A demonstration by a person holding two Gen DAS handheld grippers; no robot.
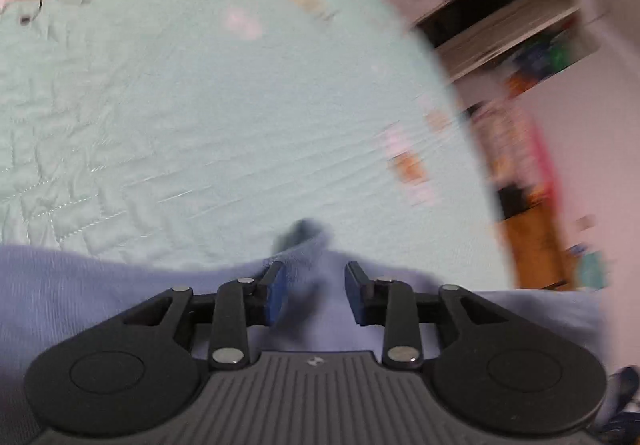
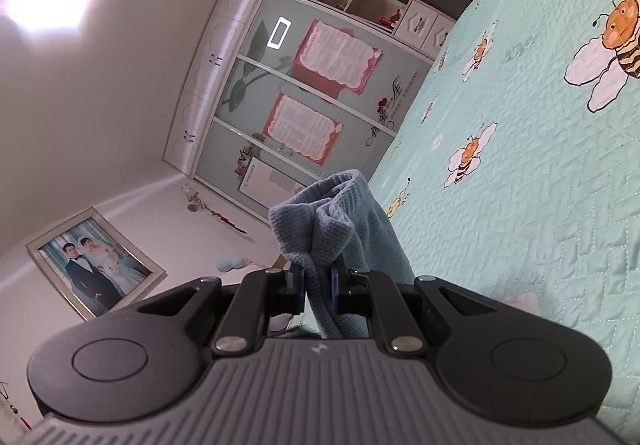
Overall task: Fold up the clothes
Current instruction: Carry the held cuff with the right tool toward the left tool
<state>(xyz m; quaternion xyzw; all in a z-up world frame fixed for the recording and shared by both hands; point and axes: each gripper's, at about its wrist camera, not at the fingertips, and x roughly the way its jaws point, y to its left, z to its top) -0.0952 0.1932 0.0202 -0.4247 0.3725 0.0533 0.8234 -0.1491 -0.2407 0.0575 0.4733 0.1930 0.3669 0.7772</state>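
My right claw (image 2: 318, 281) is pinched tight on a bunched edge of the blue garment (image 2: 340, 221), and the ribbed cloth stands up out of the jaws toward 12 o'clock while the rest hangs down past them toward 6. That claw is lifted and tilted; the bed (image 2: 540, 205) fills the view from 1 to 5 o'clock and the wardrobe (image 2: 304, 93) sits at 11.

My left claw (image 1: 314, 293) stands partly open, its pads (image 1: 276, 297) either side of a raised fold of the garment (image 1: 80, 305) but not closed on it. The cloth spreads from 9 to 3 o'clock beneath that claw, lying on the bed (image 1: 200, 105), which runs away toward 12. The left view is smeared, so I judge that claw is in motion.

Whether I am gathering this fold or letting it go, I cannot tell. To do this well, I would keep the right grip firm so the bunched edge does not slip, hold the two claws level so the cloth hangs without twisting, and take only one layer on the left, since a thick wad makes a lumpy crease.
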